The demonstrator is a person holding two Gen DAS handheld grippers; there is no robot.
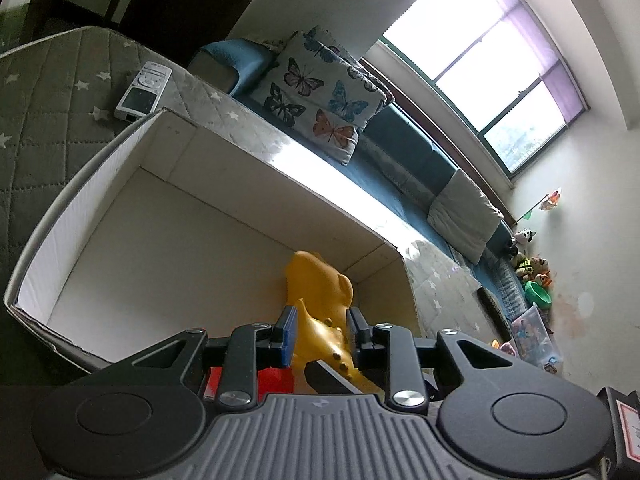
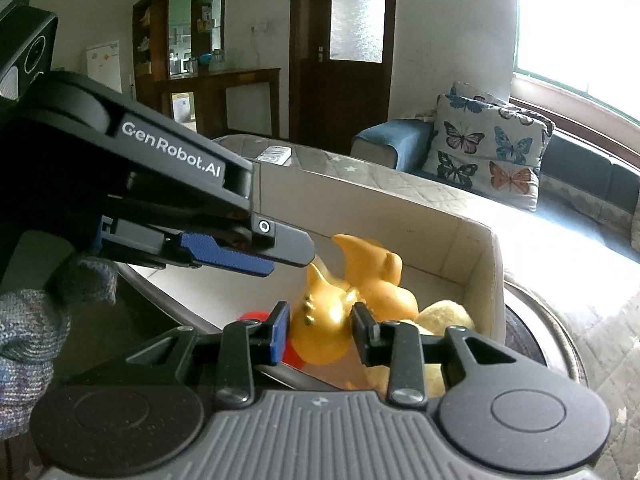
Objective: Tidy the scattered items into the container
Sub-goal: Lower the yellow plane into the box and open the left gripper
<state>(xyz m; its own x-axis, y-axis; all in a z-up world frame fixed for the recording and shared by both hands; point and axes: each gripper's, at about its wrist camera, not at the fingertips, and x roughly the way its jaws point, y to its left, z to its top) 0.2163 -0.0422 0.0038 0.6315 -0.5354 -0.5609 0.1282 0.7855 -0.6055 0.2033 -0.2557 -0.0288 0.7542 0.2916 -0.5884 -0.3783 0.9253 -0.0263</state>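
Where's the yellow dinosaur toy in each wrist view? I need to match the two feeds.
Left wrist: yellow dinosaur toy sits low centre, between the left gripper fingers, inside the white box.
Right wrist: yellow dinosaur toy low centre, beyond the right gripper.
Shared landmark: butterfly cushion.

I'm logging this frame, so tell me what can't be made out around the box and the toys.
- Red toy: left wrist view, mostly hidden behind the left gripper; identity unclear.
- Yellow plush: right wrist view, partly behind the right gripper and the dinosaur.
- Box near wall: hidden by both grippers.
- Whether either gripper pinches the dinosaur: unclear.
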